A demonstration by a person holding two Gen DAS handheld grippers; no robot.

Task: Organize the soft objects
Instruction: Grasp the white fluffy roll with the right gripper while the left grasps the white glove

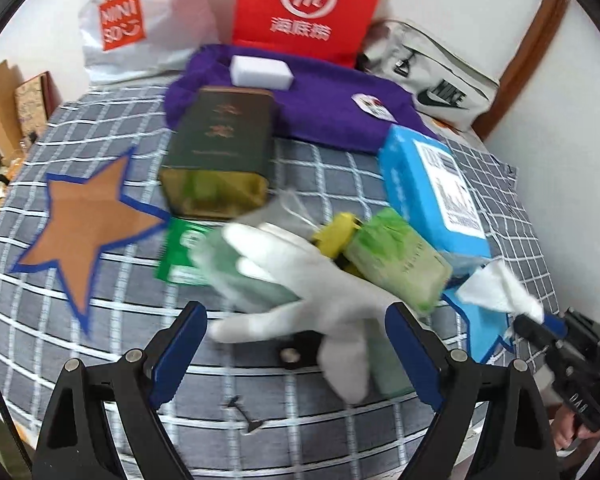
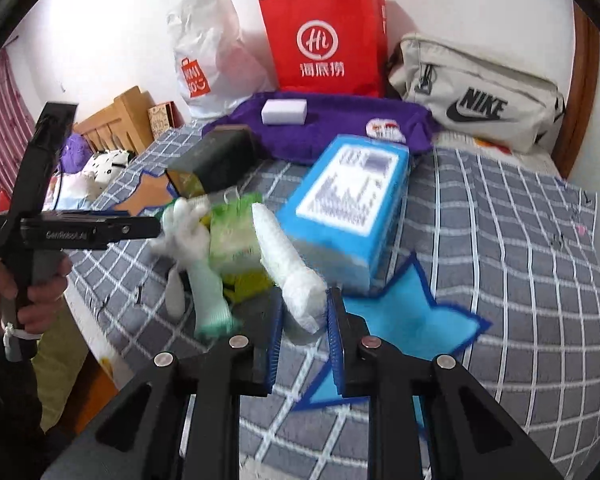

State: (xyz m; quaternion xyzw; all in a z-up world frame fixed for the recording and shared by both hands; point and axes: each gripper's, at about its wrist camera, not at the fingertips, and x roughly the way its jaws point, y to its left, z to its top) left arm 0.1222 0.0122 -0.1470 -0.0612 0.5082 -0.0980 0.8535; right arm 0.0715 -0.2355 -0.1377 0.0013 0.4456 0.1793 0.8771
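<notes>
A white glove with a green cuff (image 1: 300, 292) lies on the checked bedspread in front of my open left gripper (image 1: 296, 344); it also shows in the right wrist view (image 2: 188, 240). My right gripper (image 2: 304, 320) is shut on a rolled white cloth (image 2: 288, 260), seen in the left wrist view (image 1: 496, 288) too. A green soft pack (image 1: 396, 260) and a blue tissue pack (image 1: 432, 188) lie beside the glove. A brown star mat (image 1: 84, 220) lies left, a blue star mat (image 2: 400, 320) under the right gripper.
A dark green tin (image 1: 224, 148), a purple cloth (image 1: 332, 104) with a white sponge (image 1: 260, 72), a red paper bag (image 1: 308, 4), a white plastic bag (image 1: 132, 20) and a Nike bag (image 1: 432, 80) stand behind. The bed edge is near the left gripper (image 2: 92, 232).
</notes>
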